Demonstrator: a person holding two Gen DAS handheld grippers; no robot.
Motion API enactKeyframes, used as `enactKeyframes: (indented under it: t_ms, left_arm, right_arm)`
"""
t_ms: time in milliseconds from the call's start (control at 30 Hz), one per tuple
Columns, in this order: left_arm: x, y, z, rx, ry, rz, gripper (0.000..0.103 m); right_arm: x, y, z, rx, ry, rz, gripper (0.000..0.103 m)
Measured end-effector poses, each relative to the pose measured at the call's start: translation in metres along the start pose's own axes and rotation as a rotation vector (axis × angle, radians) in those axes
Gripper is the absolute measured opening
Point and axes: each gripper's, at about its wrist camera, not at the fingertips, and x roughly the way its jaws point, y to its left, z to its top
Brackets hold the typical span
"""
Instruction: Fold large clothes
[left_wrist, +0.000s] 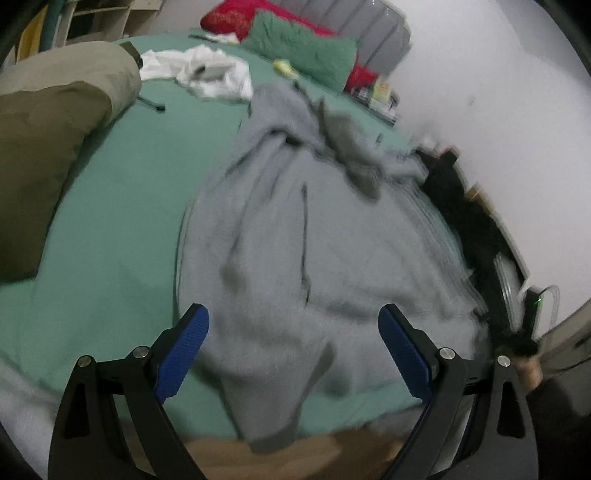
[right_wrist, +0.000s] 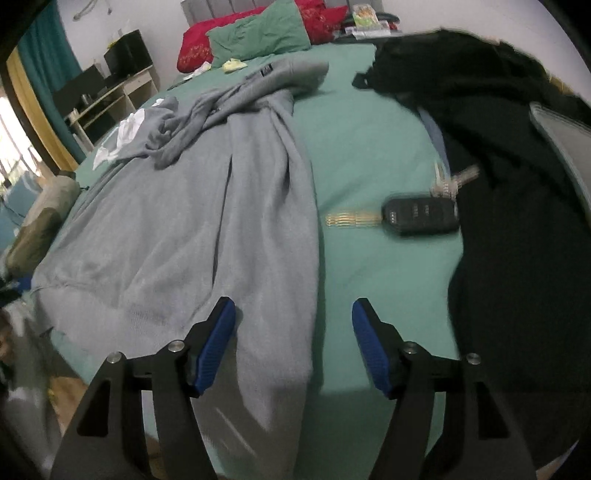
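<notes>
1. Your left gripper (left_wrist: 293, 345) stands with its blue pads wide apart and nothing between them. It hangs over the lower part of the large grey knit hooded sweatshirt (left_wrist: 295, 240).
2. Your right gripper (right_wrist: 293, 345) is likewise open and empty. The garment's right edge lies under its left pad (right_wrist: 216, 343), with bare sheet under the other.
3. The sweatshirt (right_wrist: 192, 221) lies lengthwise on the green bed sheet (right_wrist: 369, 147), hood end far, hem end near and draping over the bed's near edge. The upper part and one sleeve are bunched.
4. Handling, as judged: soft, limp and moderately heavy for cloth. It will sag and drag on the sheet, not slide. It is not fragile.
5. Hold points, as judged: pinch both layers at the hem corners or side seams. Avoid single thin folds, which may slip from the pads.
6. Obstructions on the right: a black car key fob with a metal key bunch (right_wrist: 421, 216) lies just beside the garment, and a black garment (right_wrist: 498, 166) lies beyond it. Expect snagging there.
7. On the left, a strip of bare sheet separates the garment from an olive-brown cushion (left_wrist: 48, 147); crumpled white cloth (left_wrist: 207, 72) lies farther up.
8. Open room is narrow on both sides; the near bed edge is a drop-off.
</notes>
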Motion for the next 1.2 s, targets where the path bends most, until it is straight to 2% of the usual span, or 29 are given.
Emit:
enactKeyframes:
  t_ms: [67, 200, 300, 367, 467, 500, 567, 600, 633, 667, 733, 867, 967, 1200]
  left_arm:
    - [0.008, -0.006, -0.005, 0.029, 0.023, 0.033, 0.095]
    - [0.023, -0.013, -0.014, 0.101, 0.056, 0.107, 0.096]
    - [0.031, -0.015, -0.018, 0.142, 0.074, 0.156, 0.096]
    - [0.037, -0.017, -0.021, 0.17, 0.079, 0.182, 0.096]
    - [0.039, -0.022, -0.025, 0.198, 0.075, 0.183, 0.096]
    - [0.039, -0.023, -0.026, 0.199, 0.072, 0.18, 0.095]
    - [0.039, -0.023, -0.026, 0.199, 0.069, 0.17, 0.088]
    - [0.037, -0.023, -0.026, 0.2, 0.069, 0.161, 0.074]
    - [0.036, -0.025, -0.027, 0.201, 0.072, 0.148, 0.052]
    - [0.034, -0.026, -0.029, 0.202, 0.079, 0.131, 0.04]
    - [0.027, -0.028, -0.03, 0.199, 0.08, 0.112, 0.025]
    - [-0.001, -0.029, -0.029, 0.141, 0.046, 0.047, 0.019]
    - [-0.028, -0.032, -0.026, 0.137, 0.0, 0.027, 0.018]
    - [-0.1, -0.041, -0.016, 0.14, -0.091, 0.005, 0.017]
  right_arm:
    - [0.0, -0.009, -0.01, 0.068, -0.014, 0.071, 0.066]
    - [0.0, -0.018, -0.021, 0.151, -0.052, 0.153, 0.066]
    - [0.004, -0.007, -0.026, 0.12, -0.041, 0.201, 0.064]
    - [0.008, 0.008, -0.029, 0.069, -0.028, 0.204, 0.046]
    - [0.013, 0.022, -0.037, 0.072, -0.035, 0.196, 0.022]
    - [0.016, 0.024, -0.038, 0.096, -0.031, 0.219, 0.021]
    - [0.016, 0.026, -0.042, 0.119, -0.045, 0.224, 0.019]
    - [0.016, 0.029, -0.041, 0.117, -0.046, 0.227, 0.019]
    - [0.014, 0.031, -0.042, 0.117, -0.053, 0.227, 0.018]
    - [0.012, 0.033, -0.043, 0.119, -0.061, 0.231, 0.018]
    - [0.004, 0.037, -0.043, 0.133, -0.089, 0.249, 0.017]
    - [-0.021, 0.04, -0.047, 0.17, -0.175, 0.29, 0.016]
    - [-0.044, 0.041, -0.054, 0.205, -0.239, 0.313, 0.016]
    - [-0.1, 0.08, -0.06, 0.122, -0.353, 0.307, 0.016]
